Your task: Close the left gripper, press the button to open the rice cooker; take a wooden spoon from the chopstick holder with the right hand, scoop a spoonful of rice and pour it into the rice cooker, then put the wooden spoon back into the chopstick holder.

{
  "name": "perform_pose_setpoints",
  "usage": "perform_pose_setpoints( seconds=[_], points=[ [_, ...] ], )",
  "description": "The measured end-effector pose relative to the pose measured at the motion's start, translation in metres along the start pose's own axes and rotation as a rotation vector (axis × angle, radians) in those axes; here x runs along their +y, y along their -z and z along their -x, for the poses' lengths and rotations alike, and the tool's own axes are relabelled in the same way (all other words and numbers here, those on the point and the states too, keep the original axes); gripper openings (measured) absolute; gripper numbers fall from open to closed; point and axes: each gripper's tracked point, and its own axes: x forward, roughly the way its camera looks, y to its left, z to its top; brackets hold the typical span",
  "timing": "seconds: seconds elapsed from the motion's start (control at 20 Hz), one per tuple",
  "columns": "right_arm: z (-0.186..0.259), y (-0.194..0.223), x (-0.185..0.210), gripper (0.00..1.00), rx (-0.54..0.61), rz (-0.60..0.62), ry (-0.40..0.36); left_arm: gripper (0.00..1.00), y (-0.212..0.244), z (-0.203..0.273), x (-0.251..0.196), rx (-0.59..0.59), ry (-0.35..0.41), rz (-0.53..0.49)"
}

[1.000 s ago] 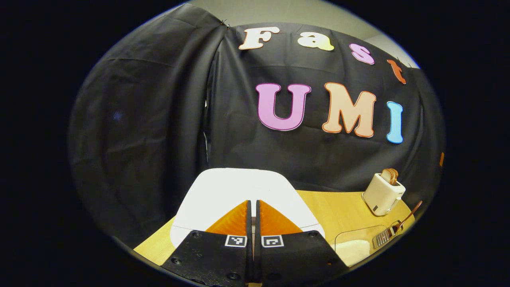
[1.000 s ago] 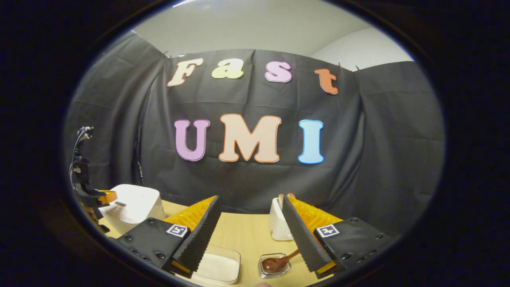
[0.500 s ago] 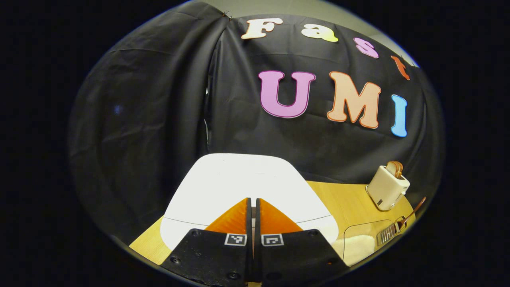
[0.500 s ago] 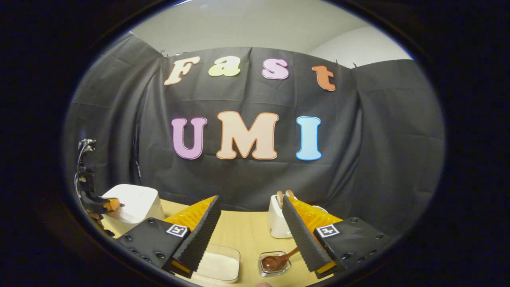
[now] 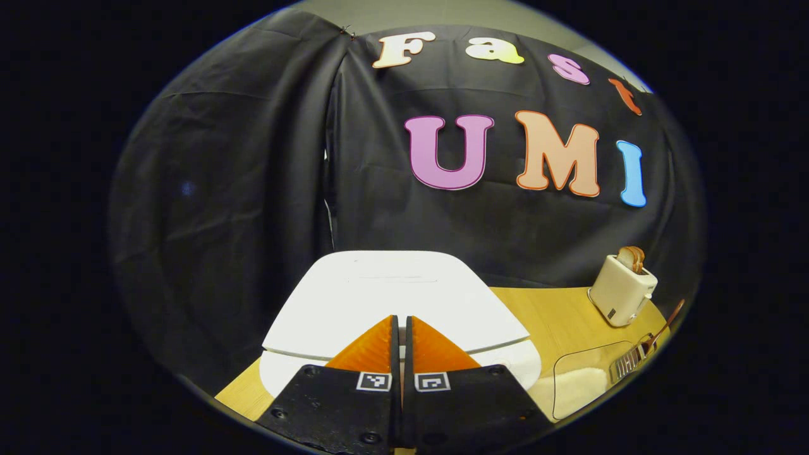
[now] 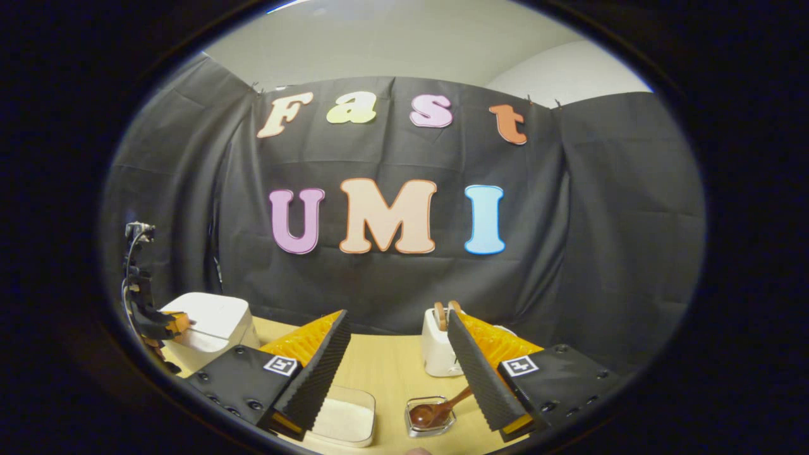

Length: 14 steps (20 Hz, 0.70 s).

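- The left hand-held gripper [image 5: 402, 328] has its two fingers together with nothing between them, and the tips lie against the front edge of the rice cooker [image 5: 392, 297], just where the lid meets the body.
- A thin dark gap runs under the lid along the front, so I judge that the button is being pressed or the lid is just starting to lift — the button itself is hidden behind the fingers.
- In the right gripper view the rice cooker [image 6: 212, 319] stands far to the left of that camera, with the left hand-held gripper [image 6: 180, 322] touching its front.
- The right hand-held gripper [image 6: 398, 360] is wide apart and holds nothing.
- The wooden spoon [image 6: 439, 411] sits in the chopstick holder [image 6: 431, 417], a small clear container on the counter [image 6: 385, 373], to the right of the rice cooker and just below the right finger of the right hand-held gripper.
- Its handle slants up and to the right, toward that finger — so the right hand is clearly the nearer one, and it must come down and turn to take the handle across its long axis.
- The tray of rice [image 6: 344, 420] lies between the rice cooker and the chopstick holder.
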Motion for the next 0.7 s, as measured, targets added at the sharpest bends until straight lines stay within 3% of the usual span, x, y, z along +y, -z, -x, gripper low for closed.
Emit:
perform_pose_setpoints(
  seconds=[0.2, 0.45, 0.5, 0.55, 0.6, 0.65, 0.7],
  points=[
    [0.002, -0.002, -0.01, 0.96, -0.005, -0.007, 0.01, 0.0, -0.042, 0.003, 0.0, -0.098, -0.011, -0.041],
    [0.004, -0.006, -0.018, 0.96, -0.02, -0.008, 0.009, 0.01, -0.056, 0.006, -0.005, -0.102, 0.008, 0.005],
    [0.003, -0.006, -0.02, 0.96, -0.021, -0.009, 0.009, 0.06, -0.059, 0.01, -0.01, -0.112, 0.023, 0.003],
    [0.003, -0.005, -0.023, 0.96, -0.02, -0.01, 0.01, 0.25, -0.067, 0.016, -0.015, -0.13, 0.04, -0.002],
    [0.003, -0.003, -0.026, 0.96, -0.016, -0.011, 0.011, 0.36, -0.076, 0.019, -0.02, -0.157, 0.05, -0.008],
    [0.002, -0.001, -0.028, 0.96, -0.012, -0.013, 0.01, 0.6, -0.084, 0.02, -0.02, -0.182, 0.045, -0.016],
    [0.001, 0.001, -0.03, 0.96, -0.008, -0.016, 0.009, 0.7, -0.087, 0.022, -0.02, -0.193, 0.039, -0.024]
  ],
)
